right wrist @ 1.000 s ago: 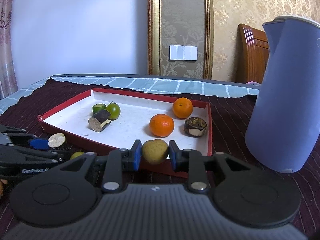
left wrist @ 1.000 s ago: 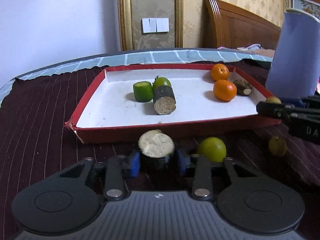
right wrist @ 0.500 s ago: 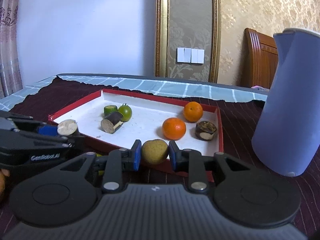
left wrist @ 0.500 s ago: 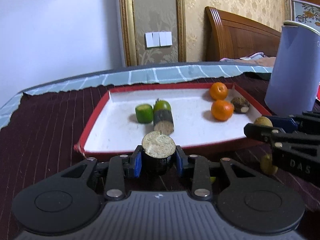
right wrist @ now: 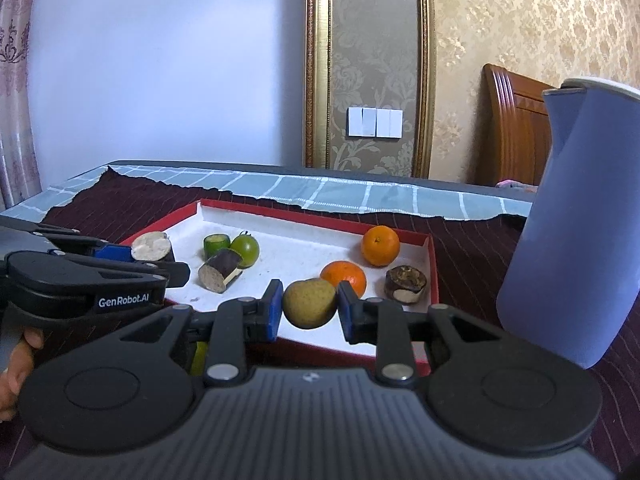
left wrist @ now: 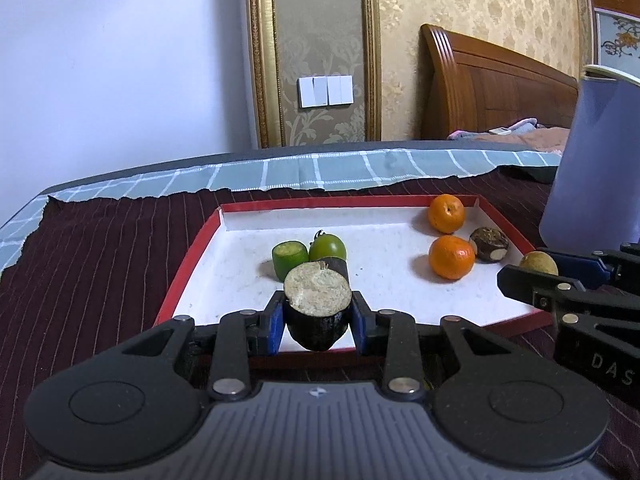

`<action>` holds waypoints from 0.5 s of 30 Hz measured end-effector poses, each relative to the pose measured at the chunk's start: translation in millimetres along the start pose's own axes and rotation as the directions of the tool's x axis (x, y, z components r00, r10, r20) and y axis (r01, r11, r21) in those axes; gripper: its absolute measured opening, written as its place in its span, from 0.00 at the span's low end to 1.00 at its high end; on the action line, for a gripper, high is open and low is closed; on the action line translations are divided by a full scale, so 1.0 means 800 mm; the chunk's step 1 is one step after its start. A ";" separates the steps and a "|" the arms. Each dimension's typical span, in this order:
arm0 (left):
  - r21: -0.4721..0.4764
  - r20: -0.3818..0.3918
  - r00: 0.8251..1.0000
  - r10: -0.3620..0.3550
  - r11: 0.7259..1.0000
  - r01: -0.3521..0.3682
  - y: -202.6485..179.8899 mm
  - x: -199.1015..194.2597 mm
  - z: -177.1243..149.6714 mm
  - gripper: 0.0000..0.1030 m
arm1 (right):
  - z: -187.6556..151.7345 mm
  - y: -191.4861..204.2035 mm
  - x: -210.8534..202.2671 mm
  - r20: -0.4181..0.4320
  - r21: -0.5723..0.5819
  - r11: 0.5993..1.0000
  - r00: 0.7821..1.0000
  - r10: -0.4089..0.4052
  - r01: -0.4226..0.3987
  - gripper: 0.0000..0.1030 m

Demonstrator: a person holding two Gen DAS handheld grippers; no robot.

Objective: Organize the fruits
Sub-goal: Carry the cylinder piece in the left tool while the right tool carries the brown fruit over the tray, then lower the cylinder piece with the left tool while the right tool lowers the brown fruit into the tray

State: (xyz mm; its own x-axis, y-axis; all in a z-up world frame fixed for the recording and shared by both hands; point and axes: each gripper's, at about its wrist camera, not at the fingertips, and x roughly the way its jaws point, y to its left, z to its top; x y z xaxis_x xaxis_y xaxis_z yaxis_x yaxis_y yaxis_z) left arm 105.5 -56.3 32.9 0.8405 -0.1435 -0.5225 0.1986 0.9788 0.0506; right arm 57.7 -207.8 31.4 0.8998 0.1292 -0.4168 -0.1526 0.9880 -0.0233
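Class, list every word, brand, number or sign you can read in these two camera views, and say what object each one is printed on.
"GenRobot.AI": white print on the side of the left gripper, seen in the right wrist view.
"DAS": white letters, cut off by the frame edge, on the side of the right gripper, seen in the left wrist view.
A small emblem on each gripper's grey body carries no letters.
No other text shows.

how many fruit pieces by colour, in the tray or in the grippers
orange: 2
green: 2
dark-skinned cut pieces: 3
yellow-brown: 1
total: 8
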 end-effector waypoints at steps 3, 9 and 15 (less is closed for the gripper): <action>0.012 0.003 1.000 0.011 1.000 -0.012 -0.002 0.005 0.006 0.31 | 0.006 -0.002 0.005 -0.002 -0.004 1.000 1.000 -0.001 0.001 0.26; 0.018 0.010 1.000 0.011 1.000 -0.011 -0.004 0.011 0.015 0.31 | 0.018 -0.003 0.014 0.000 -0.018 1.000 1.000 -0.011 0.011 0.26; 0.021 0.004 1.000 0.014 1.000 -0.014 -0.007 0.019 0.022 0.31 | 0.024 -0.009 0.025 -0.008 -0.010 1.000 1.000 -0.013 0.013 0.26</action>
State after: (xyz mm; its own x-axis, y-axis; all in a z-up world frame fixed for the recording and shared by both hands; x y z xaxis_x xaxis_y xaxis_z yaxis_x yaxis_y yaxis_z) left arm 126.3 -66.3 39.5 0.8454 -0.1306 -0.5180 0.1975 0.9774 0.0759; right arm 84.7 -210.7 40.9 0.8984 0.1157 -0.4237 -0.1451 0.9887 -0.0377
